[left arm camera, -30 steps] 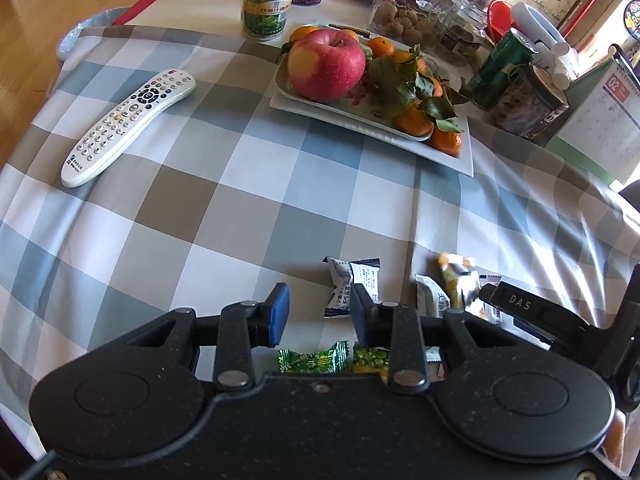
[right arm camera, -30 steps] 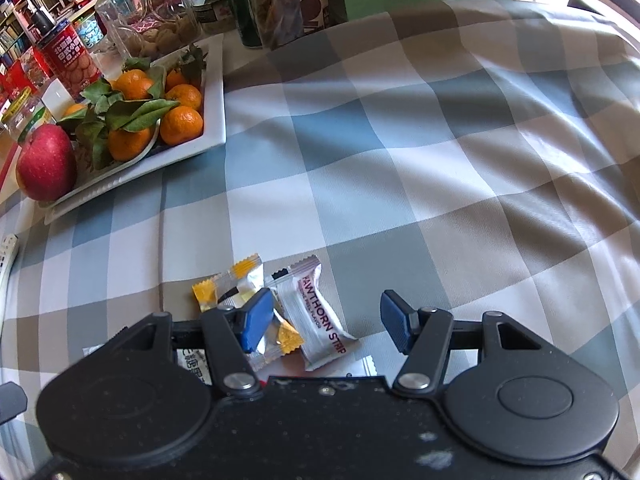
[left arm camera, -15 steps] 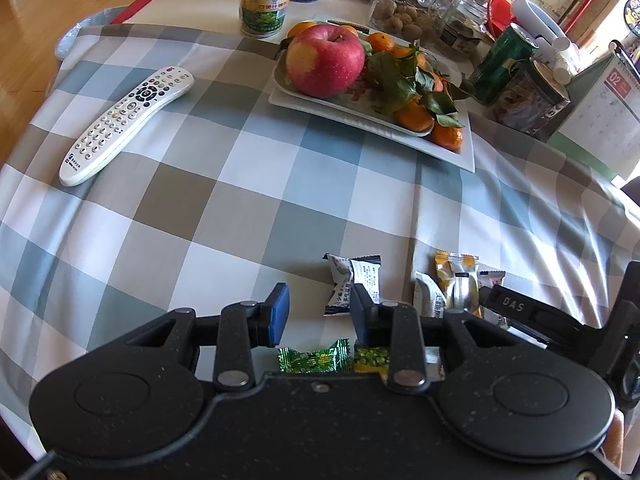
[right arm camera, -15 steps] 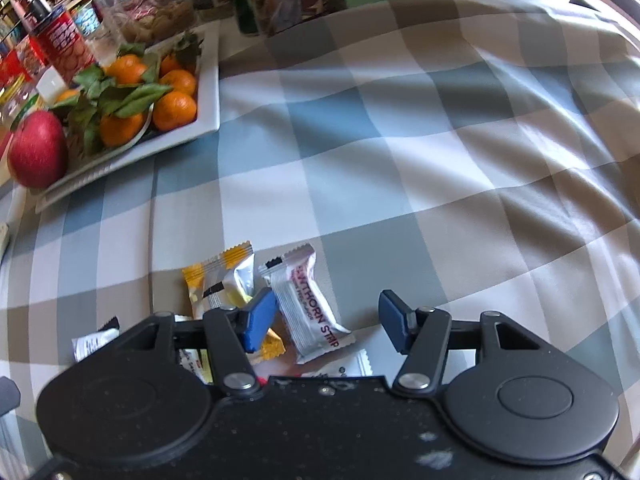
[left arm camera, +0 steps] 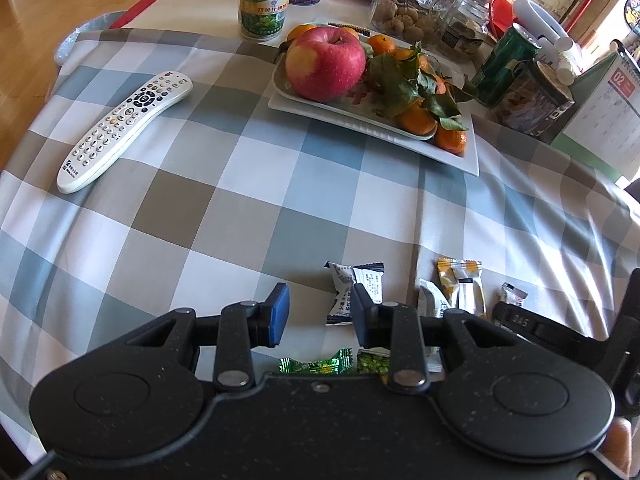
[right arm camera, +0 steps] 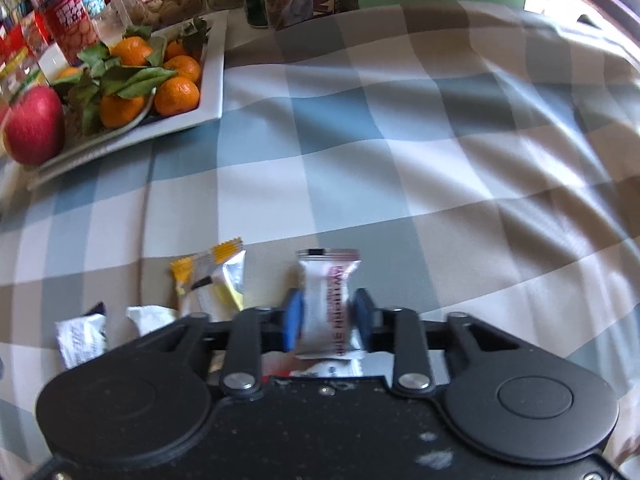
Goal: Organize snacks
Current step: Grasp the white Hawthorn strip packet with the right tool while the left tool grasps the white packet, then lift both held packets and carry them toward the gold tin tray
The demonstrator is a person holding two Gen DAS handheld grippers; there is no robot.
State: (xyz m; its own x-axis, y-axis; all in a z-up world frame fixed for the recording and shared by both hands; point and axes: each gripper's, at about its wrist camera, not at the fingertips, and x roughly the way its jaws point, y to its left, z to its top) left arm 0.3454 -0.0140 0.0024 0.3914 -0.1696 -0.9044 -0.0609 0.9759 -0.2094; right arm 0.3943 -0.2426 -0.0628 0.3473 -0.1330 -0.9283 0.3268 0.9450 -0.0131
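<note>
Small wrapped snacks lie on the checked tablecloth. My right gripper [right arm camera: 327, 318] is shut on a white hawthorn strip packet [right arm camera: 329, 300], its jaws pressing both sides. A yellow and silver packet [right arm camera: 214, 276] and a white packet [right arm camera: 80, 338] lie to its left. In the left wrist view my left gripper [left arm camera: 318, 314] is open and empty, low over the cloth. A grey and white packet [left arm camera: 354, 286] lies beside its right finger, green packets [left arm camera: 320, 364] lie under it, and yellow packets [left arm camera: 460, 284] lie further right.
A white tray [left arm camera: 460, 156] with an apple [left arm camera: 326, 62] and tangerines stands at the back. A white remote [left arm camera: 124, 124] lies at the left. Jars, cans and a calendar [left arm camera: 600, 116] crowd the far edge.
My right gripper has closed on the hawthorn strip packet, which now stands straight between the jaws. The left gripper has stayed nearly still and open.
</note>
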